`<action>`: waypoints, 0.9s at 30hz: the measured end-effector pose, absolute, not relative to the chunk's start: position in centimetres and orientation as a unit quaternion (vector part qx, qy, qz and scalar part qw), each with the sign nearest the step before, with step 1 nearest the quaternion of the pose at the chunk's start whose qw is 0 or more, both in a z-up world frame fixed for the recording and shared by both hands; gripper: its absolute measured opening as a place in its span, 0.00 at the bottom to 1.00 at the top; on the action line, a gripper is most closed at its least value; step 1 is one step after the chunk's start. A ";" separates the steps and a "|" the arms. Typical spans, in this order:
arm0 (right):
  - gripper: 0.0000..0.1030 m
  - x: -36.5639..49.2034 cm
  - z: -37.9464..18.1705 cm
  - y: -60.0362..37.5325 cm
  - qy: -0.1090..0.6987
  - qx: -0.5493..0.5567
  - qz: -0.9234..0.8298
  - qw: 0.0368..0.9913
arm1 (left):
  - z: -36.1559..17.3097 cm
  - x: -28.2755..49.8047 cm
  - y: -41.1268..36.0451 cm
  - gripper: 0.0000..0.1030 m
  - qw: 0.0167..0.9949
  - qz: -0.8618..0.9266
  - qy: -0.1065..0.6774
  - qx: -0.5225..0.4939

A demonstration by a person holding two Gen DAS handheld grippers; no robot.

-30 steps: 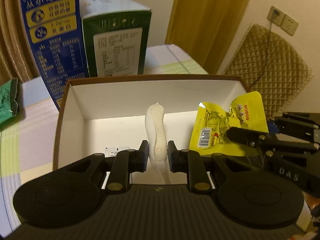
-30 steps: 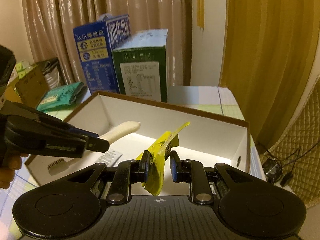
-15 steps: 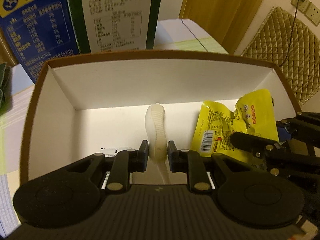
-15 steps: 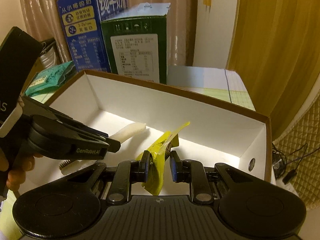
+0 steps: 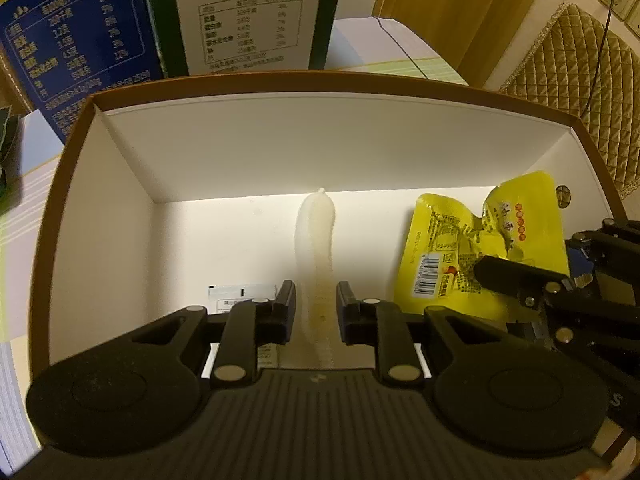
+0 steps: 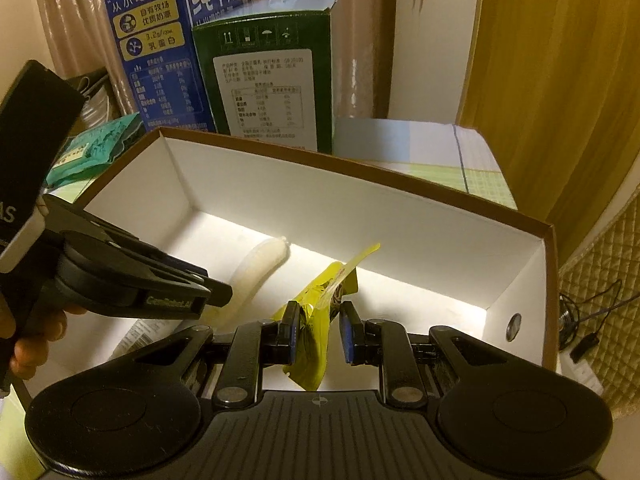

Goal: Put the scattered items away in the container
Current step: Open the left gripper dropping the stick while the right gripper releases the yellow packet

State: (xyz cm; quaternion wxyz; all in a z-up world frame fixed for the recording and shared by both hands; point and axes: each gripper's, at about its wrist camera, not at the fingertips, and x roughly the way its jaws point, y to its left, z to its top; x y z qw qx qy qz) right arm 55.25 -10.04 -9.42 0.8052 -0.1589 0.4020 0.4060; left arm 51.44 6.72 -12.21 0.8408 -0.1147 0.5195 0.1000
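A brown-rimmed box with white walls (image 5: 280,148) fills the left wrist view and shows in the right wrist view (image 6: 400,208). My left gripper (image 5: 316,304) is inside it, its jaws slightly parted around a white ribbed brush handle (image 5: 314,240), with small gaps either side. My right gripper (image 6: 318,332) is also inside the box; its jaws have parted and the yellow snack packet (image 6: 320,320) stands loosely between them. The packet also shows in the left wrist view (image 5: 480,240). A small white sachet (image 5: 240,294) lies on the box floor.
A blue milk carton (image 6: 156,48) and a green carton (image 6: 268,80) stand just behind the box. A teal packet (image 6: 96,148) lies on the table to the box's left. A quilted tan panel (image 5: 580,80) and wall socket are at the right.
Both grippers moved forward and down into the box. The jaws of both have parted slightly, loosening their hold on the brush handle and the yellow packet.
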 end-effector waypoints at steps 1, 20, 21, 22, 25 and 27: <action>0.17 55.3 -9.5 -10.0 0.403 -0.158 0.406 0.805 | -12.0 51.4 6.7 0.17 0.841 0.101 0.520 -0.114; 0.83 54.5 -8.8 -10.7 0.386 -0.185 0.419 0.801 | -9.8 48.7 6.9 0.38 0.850 0.109 0.509 -0.088; 0.88 54.2 -8.5 -11.0 0.384 -0.186 0.420 0.801 | -9.6 48.4 6.9 0.40 0.850 0.109 0.508 -0.087; 0.90 54.0 -8.3 -11.2 0.383 -0.187 0.420 0.801 | -9.4 48.2 6.8 0.45 0.851 0.109 0.506 -0.087; 0.97 53.1 -7.4 -12.1 0.379 -0.184 0.426 0.801 | -8.7 47.4 6.5 0.48 0.854 0.109 0.502 -0.087; 0.98 52.5 -6.9 -12.7 0.378 -0.182 0.423 0.803 | -8.1 46.7 6.3 0.55 0.856 0.112 0.498 -0.089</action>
